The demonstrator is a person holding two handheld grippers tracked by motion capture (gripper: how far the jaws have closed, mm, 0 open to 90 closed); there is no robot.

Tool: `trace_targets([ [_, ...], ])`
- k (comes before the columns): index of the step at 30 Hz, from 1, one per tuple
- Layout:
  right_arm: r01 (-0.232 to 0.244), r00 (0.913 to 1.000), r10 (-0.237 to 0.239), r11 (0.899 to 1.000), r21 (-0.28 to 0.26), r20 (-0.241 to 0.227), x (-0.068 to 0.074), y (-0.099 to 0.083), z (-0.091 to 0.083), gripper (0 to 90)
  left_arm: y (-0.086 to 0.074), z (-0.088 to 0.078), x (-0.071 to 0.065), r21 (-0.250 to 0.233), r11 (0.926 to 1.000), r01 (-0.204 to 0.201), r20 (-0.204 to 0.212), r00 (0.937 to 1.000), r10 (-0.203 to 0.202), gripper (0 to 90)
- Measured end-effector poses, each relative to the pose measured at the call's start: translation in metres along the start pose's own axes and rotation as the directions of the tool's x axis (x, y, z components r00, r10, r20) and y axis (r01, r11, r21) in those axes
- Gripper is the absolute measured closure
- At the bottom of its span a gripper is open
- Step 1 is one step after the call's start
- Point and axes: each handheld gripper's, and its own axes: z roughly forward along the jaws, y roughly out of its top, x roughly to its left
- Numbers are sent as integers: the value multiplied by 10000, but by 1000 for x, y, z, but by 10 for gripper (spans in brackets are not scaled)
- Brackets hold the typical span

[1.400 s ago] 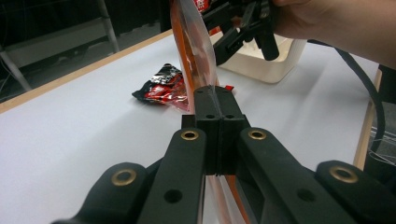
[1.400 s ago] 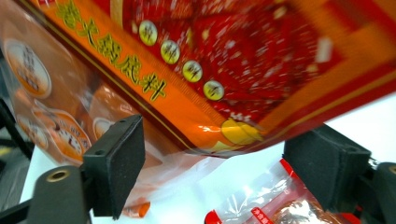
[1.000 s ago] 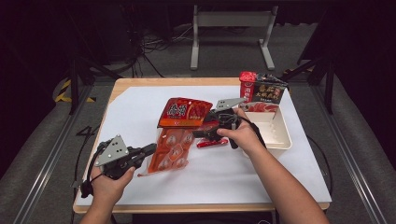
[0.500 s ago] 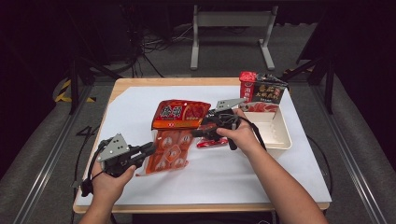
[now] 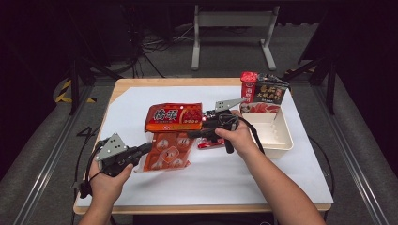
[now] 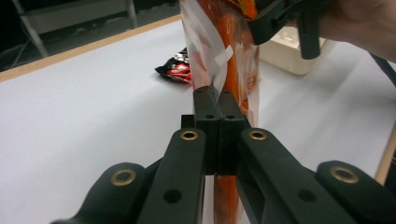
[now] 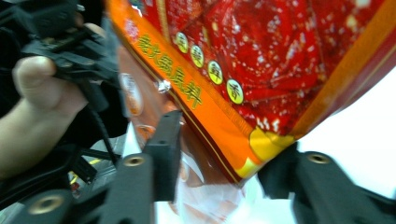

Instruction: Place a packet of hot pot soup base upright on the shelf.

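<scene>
An orange bag with clear windows (image 5: 169, 150) lies flat at the table's middle. My left gripper (image 5: 149, 148) is shut on its near-left edge, and in the left gripper view the jaws (image 6: 218, 93) pinch the film of the bag (image 6: 233, 56). A red and orange pack (image 5: 174, 117) lies just behind the bag. My right gripper (image 5: 190, 134) reaches in from the right where the two meet. Its jaws have just been closing. In the right gripper view they (image 7: 224, 147) stand apart with the pack's corner (image 7: 261, 140) and the bag's film (image 7: 205, 205) between them.
A small red and black sachet (image 5: 211, 144) lies under the right hand. A white tray (image 5: 287, 140) sits at the right, with a tall red and black pack (image 5: 263, 93) standing at its far end. White table surface lies open to the left and along the front.
My right gripper has edged slightly left toward the bag and the pack's corner. The left gripper and the bag have stayed put.
</scene>
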Motion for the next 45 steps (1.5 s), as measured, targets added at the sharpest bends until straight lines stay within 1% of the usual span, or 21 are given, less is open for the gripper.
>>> trace_targets([
  [2,146,9999,-147,9999,-58,-36,4,3,-2,643,0,-1,1,-180,9998,49,-94,9999,-51,900],
  [3,230,9997,-232,9996,-158,-110,6,4,-4,659,1,-2,1,-275,9995,154,-81,9998,-157,900],
  [6,587,9981,-592,9976,-354,-147,14,10,-10,694,3,-2,1,-477,9988,61,-223,9997,-72,900],
  [10,1090,9939,-1097,9927,-506,-111,26,20,-21,718,7,-1,-1,-712,9974,100,-126,9999,-109,900],
  [12,1189,9927,-1198,9913,-557,-137,29,23,-26,721,9,0,-3,-851,9963,81,-58,9999,-86,900],
  [16,1386,9902,-1392,9888,-559,-80,35,26,-33,720,13,3,-7,-857,9963,-27,-115,9999,17,900],
  [21,1579,9874,-1582,9864,-453,-10,38,28,-40,724,16,7,-9,-894,9960,-31,26,10000,34,900],
  [23,1752,9845,-1748,9837,-403,126,42,29,-43,730,17,9,-10,-980,9952,-33,50,10000,38,900],
  [26,2000,9797,-1994,9791,-371,195,48,33,-50,739,19,12,-11,-1138,9935,36,250,9997,-7,900],
  [30,2224,9749,-2218,9743,-346,214,53,36,-55,732,22,15,-13,-1122,9937,-45,293,9995,78,900],
  [31,2202,9754,-2199,9749,-341,145,53,35,-55,729,22,16,-13,-1305,9914,60,527,9986,9,900],
  [32,2163,9762,-2168,9754,-429,-66,54,35,-53,740,24,18,-15,-1386,9903,122,1010,9949,19,900],
  [33,2256,9740,-2261,9737,-314,-164,57,34,-49,743,27,21,-22,-1049,9942,-240,688,9971,313,900],
  [34,2523,9676,-2523,9676,-39,88,60,33,-44,781,29,25,-30,-597,9931,-1013,-80,9949,1010,900],
  [35,2769,9598,-2771,9608,101,458,62,33,-42,830,29,26,-32,-512,9933,-1039,-100,9946,1035,900],
  [36,2770,9600,-2772,9608,114,400,62,33,-43,865,28,27,-29,-638,9954,-719,238,9970,735,900],
  [37,2787,9596,-2784,9604,-5,394,62,33,-46,890,27,27,-26,-857,9954,-418,497,9977,462,900],
  [38,2773,9603,-2767,9607,-125,358,62,34,-49,896,27,27,-25,-991,9948,-241,684,9972,309,900],
  [41,2808,9589,-2803,9597,-67,444,65,36,-53,898,28,29,-26,-1028,9942,-327,674,9969,397,900],
  [43,2891,9559,-2889,9573,25,528,68,39,-56,899,29,30,-27,-1105,9932,-356,762,9961,442,900],
  [45,2931,9547,-2930,9561,57,517,71,42,-60,899,30,30,-27,-1270,9916,-255,919,9951,374,900],
])
